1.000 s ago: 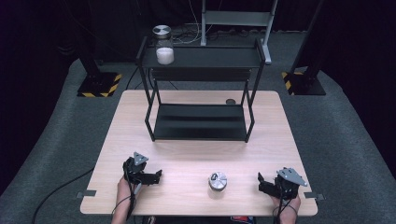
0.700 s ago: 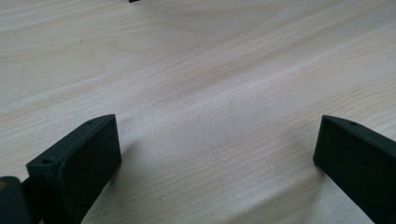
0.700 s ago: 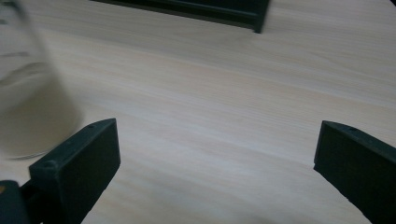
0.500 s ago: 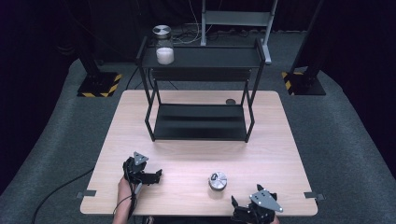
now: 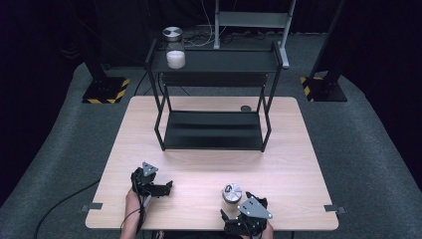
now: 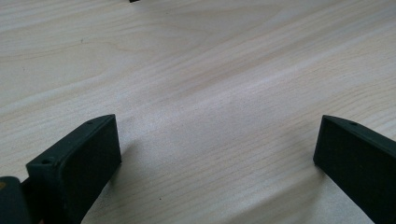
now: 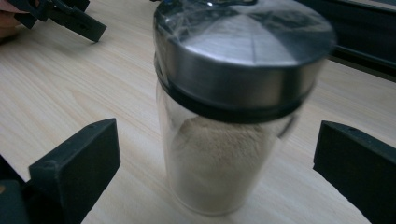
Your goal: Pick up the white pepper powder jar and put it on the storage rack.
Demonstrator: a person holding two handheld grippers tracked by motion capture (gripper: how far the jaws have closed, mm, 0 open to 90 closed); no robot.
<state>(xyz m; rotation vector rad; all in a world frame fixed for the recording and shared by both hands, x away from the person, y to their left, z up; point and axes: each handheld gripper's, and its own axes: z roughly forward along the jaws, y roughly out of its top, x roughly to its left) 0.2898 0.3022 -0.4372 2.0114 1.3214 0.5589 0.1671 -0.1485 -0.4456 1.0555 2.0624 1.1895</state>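
Now we are bracketing the glass jar [image 7: 224, 140] between the right gripper's [image 7: 215, 154] spread jaws (neither touching it), while our left gripper [image 6: 217, 149] is hovering wide open over the table [image 6: 196, 60].

Worktop [image 5: 298, 149]: pale wood, rectangular. Black metal rack [image 5: 213, 132]: two tiers, stands at the worktop's far middle. Glass jar [image 5: 174, 50]: metal lid, white contents, upright on the rack's top tier, left end. Small dark disc [image 5: 246, 108]: on the worktop behind the rack's right legs. Grey carpet floor [image 5: 368, 149] all around.
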